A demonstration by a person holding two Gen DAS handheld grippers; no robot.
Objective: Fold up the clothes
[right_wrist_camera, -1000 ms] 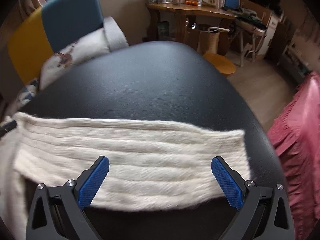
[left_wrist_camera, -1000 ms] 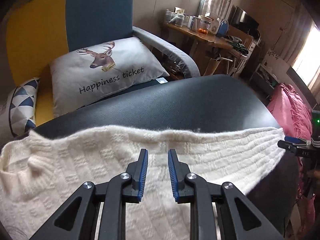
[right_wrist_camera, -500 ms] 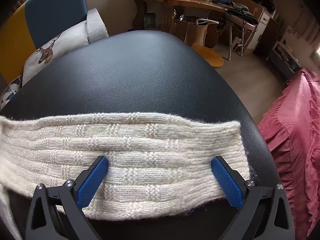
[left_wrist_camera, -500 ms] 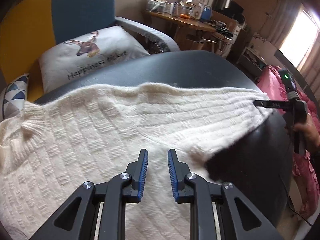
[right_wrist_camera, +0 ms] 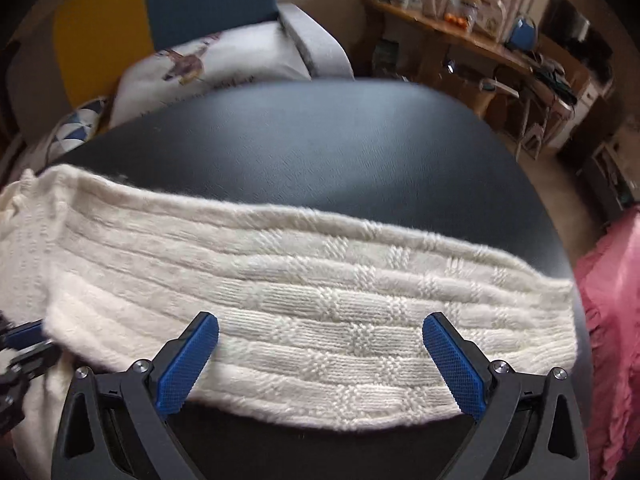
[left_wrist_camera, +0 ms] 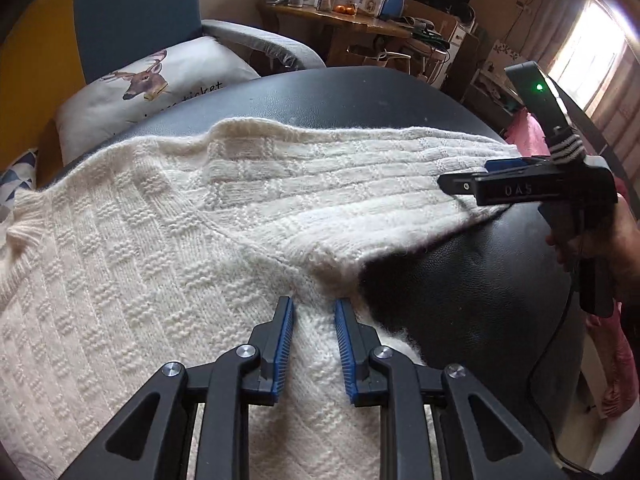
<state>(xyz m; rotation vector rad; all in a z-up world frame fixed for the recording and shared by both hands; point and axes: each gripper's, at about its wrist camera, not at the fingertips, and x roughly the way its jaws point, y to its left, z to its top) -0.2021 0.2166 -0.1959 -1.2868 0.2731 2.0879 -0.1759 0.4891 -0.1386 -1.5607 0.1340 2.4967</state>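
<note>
Sweater (left_wrist_camera: 168, 248) lies flat on the black bench (left_wrist_camera: 460, 264), sleeve (right_wrist_camera: 320, 304) stretched sideways for folding. Left tongs (left_wrist_camera: 314, 344) narrowly parted over the armpit, gripping nothing. Right tongs (right_wrist_camera: 320, 360) gape wide astride the sleeve, empty.

A lived-in home: an armchair (left_wrist_camera: 132, 12) with a deer pillow (left_wrist_camera: 160, 84) at far left, a cluttered wooden table (left_wrist_camera: 352, 26) (jars, oranges) beyond, curtained window (left_wrist_camera: 588, 56) right.

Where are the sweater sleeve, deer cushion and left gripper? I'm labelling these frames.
sweater sleeve (right_wrist_camera: 340, 304): right wrist view, mid-sleeve knit.
deer cushion (left_wrist_camera: 160, 80): left wrist view, printed deer head.
left gripper (left_wrist_camera: 314, 312): left wrist view, between fingertips.
</note>
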